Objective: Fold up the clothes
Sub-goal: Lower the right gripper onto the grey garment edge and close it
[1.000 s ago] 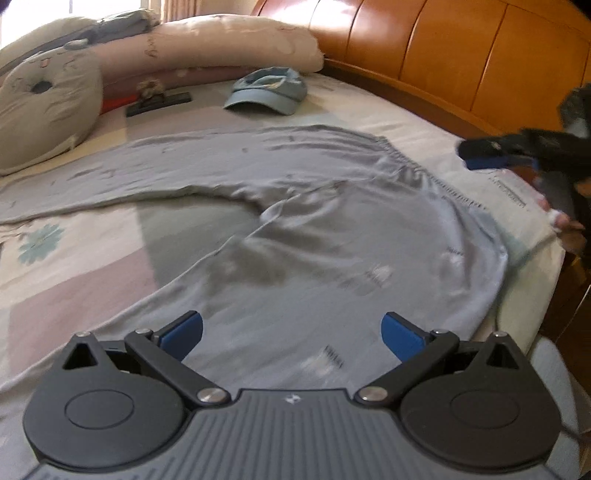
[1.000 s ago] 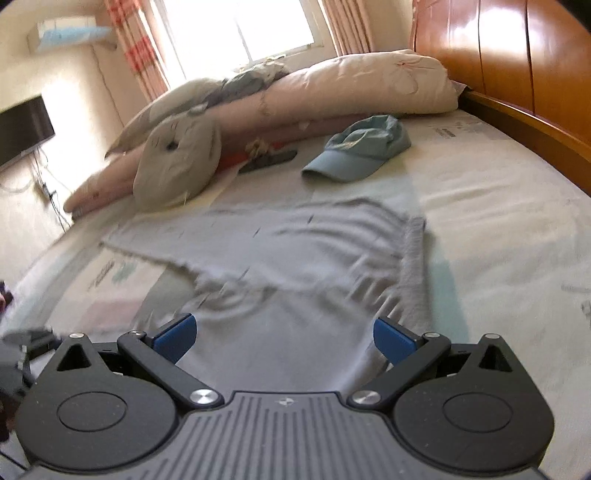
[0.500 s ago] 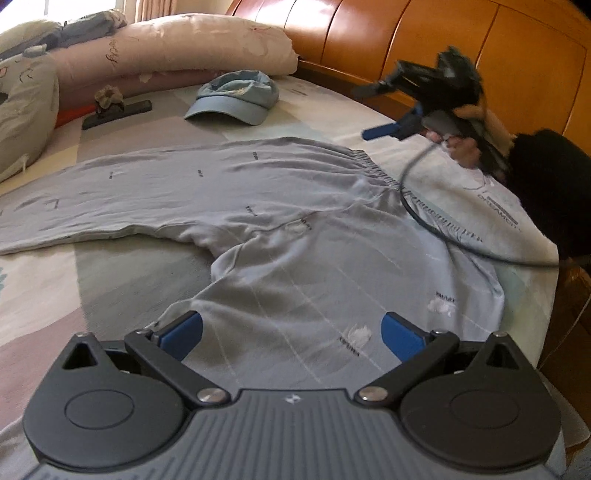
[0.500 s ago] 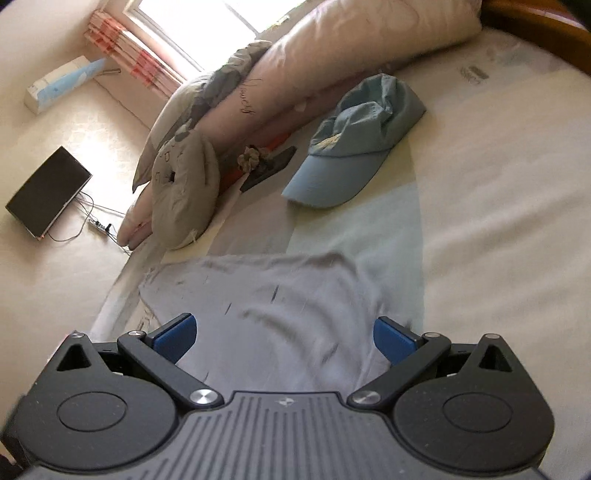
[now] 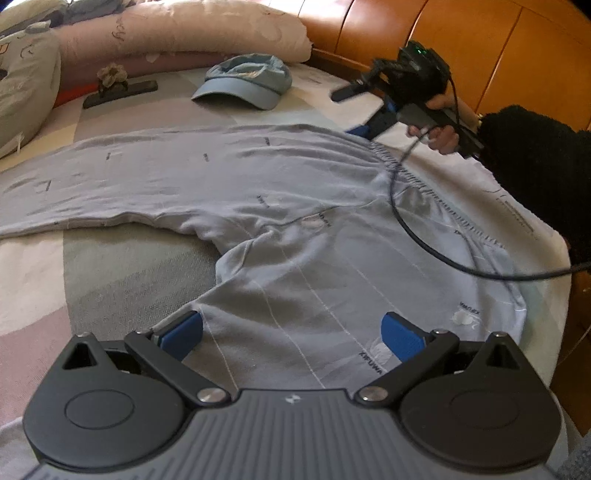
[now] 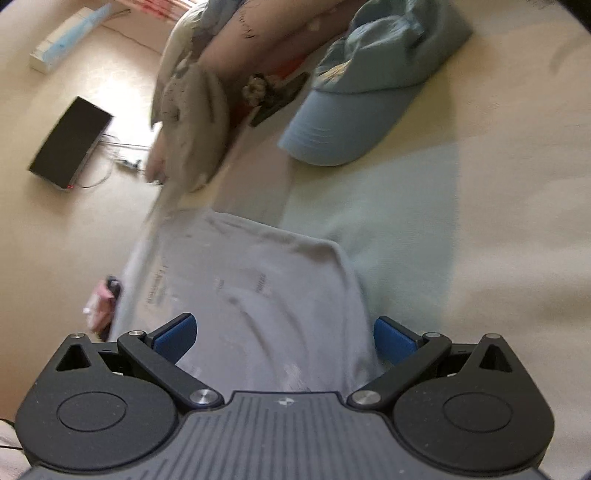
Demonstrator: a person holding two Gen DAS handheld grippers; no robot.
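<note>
Grey-blue trousers (image 5: 295,229) lie spread flat on the bed, one leg running to the left, the waistband at the right. My left gripper (image 5: 291,334) hovers open over the near leg, nothing between its blue pads. The right gripper (image 5: 364,114), held in a hand, hangs open just above the far corner of the waistband. Seen through the right wrist camera, that gripper (image 6: 282,338) is open over the trousers' far waistband corner (image 6: 258,295), tilted and blurred.
A light blue cap (image 5: 245,83) lies beyond the trousers, near pink pillows (image 5: 177,33) and a dark flat object (image 5: 120,92). The wooden headboard (image 5: 480,48) runs along the right. A black cable (image 5: 424,240) crosses the waistband. The bed edge (image 5: 554,295) drops off at right.
The right gripper has dropped toward the far waistband corner and its view has tilted. My left gripper has shifted slightly closer over the near leg. Both stayed open.
</note>
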